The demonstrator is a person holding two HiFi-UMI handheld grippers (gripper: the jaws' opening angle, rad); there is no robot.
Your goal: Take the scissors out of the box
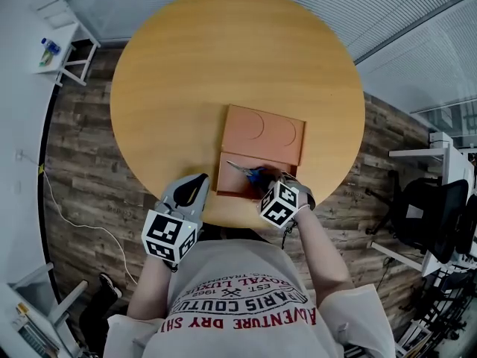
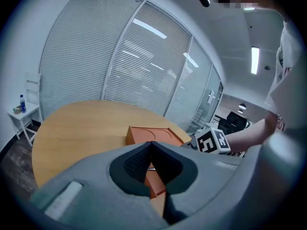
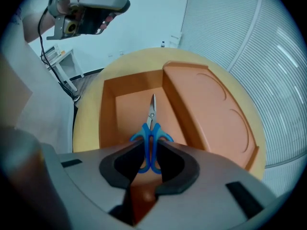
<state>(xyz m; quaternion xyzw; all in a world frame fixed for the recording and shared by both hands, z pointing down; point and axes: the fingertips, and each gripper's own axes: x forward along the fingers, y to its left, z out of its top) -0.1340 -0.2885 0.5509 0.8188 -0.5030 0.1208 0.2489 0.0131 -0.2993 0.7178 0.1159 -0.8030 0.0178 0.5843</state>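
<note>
Right hand-held gripper (image 3: 149, 143) pointed steeply down into the open orange box (image 3: 108, 110) on the desk (image 1: 186, 73), pinching the blue handles of the scissors (image 3: 152, 115) that lay inside; left hand-held gripper (image 1: 200, 182) hovered beside, pressed together, empty.

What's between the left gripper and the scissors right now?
Between left gripper and scissors: a strip of bare table, then the box's side wall, in the head view.
</note>
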